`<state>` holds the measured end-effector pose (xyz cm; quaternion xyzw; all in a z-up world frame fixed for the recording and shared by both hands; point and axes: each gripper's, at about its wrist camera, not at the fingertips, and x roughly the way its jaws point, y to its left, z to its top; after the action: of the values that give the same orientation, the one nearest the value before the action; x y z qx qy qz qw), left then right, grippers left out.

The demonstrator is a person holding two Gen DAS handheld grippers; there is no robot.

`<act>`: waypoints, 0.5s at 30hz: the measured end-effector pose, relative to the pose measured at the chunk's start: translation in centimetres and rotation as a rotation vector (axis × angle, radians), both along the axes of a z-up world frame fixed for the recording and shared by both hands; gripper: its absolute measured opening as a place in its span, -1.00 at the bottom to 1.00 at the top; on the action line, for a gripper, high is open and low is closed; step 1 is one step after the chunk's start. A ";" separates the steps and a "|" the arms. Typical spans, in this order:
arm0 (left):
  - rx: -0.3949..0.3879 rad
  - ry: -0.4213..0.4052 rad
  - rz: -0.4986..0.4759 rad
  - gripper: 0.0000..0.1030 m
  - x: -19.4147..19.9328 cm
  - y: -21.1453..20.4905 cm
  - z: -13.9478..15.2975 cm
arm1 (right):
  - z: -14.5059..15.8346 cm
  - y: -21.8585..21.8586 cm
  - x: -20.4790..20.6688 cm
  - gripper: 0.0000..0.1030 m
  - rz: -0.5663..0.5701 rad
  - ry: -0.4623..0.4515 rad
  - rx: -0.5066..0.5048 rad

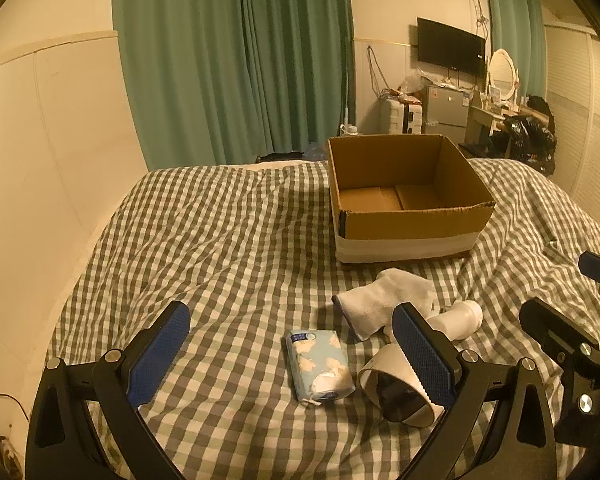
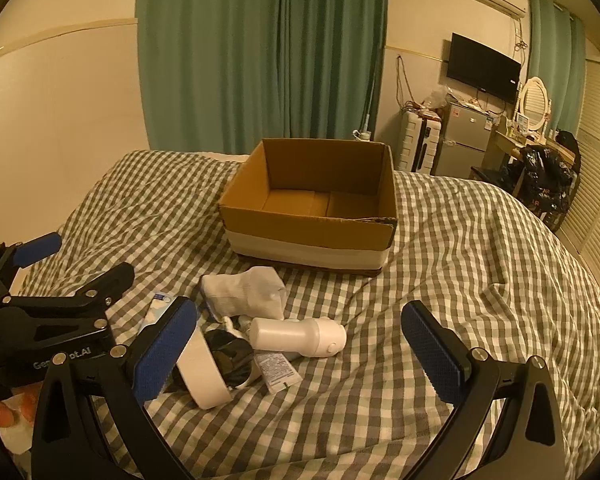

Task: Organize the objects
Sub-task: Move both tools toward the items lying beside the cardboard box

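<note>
An open cardboard box [image 1: 408, 220] [image 2: 308, 236] stands on the checked bed, empty inside. In front of it lie a white sock [image 1: 384, 300] [image 2: 248, 290], a white bottle on its side [image 1: 460, 318] [image 2: 296, 338], a light-blue tissue pack [image 1: 320, 364] [image 2: 156, 308], a white roll of tape with a dark core [image 1: 396, 388] [image 2: 212, 364] and a small white tube [image 2: 278, 370]. My left gripper [image 1: 296, 360] is open, its fingers either side of the tissue pack. My right gripper [image 2: 300, 354] is open around the bottle and the tape roll.
The checked bedspread [image 1: 220, 248] covers the whole bed. A wall runs along the left side, with green curtains [image 1: 236, 60] behind the bed. A TV, small fridge [image 2: 466, 140], suitcase, mirror and dark bags stand at the far right. The right gripper [image 1: 572, 344] shows at the left view's right edge.
</note>
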<state>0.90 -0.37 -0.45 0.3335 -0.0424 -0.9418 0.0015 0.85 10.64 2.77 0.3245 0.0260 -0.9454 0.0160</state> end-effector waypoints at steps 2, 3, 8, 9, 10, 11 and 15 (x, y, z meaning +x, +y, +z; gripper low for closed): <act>-0.007 -0.025 0.012 1.00 -0.2 -0.5 -0.4 | 0.0 -0.2 0.2 0.99 0.018 -0.004 0.000; -0.005 -0.038 0.023 1.00 -0.4 -0.8 -0.6 | -0.1 -0.2 0.3 0.99 0.024 -0.008 -0.002; 0.021 -0.073 0.022 1.00 -0.5 -1.5 -1.4 | -0.7 -0.4 0.4 0.99 0.036 -0.035 -0.006; 0.015 -0.071 0.020 1.00 -0.4 -1.5 -1.4 | -0.9 -0.6 0.3 0.99 0.042 -0.042 -0.003; 0.012 -0.070 0.019 1.00 -0.4 -1.6 -1.4 | -1.0 -0.7 0.3 0.99 0.047 -0.047 -0.001; 0.010 -0.071 0.019 1.00 -0.5 -1.7 -1.4 | -1.1 -0.9 0.3 0.99 0.056 -0.054 0.002; 0.028 -0.081 0.036 1.00 -0.9 -2.6 -1.6 | -2.4 -2.1 -0.2 0.95 0.111 -0.105 0.012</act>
<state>-0.04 -2.97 -2.05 0.3719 -0.0231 -0.9279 0.0121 0.64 8.54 0.37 0.3717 0.0488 -0.9246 0.0676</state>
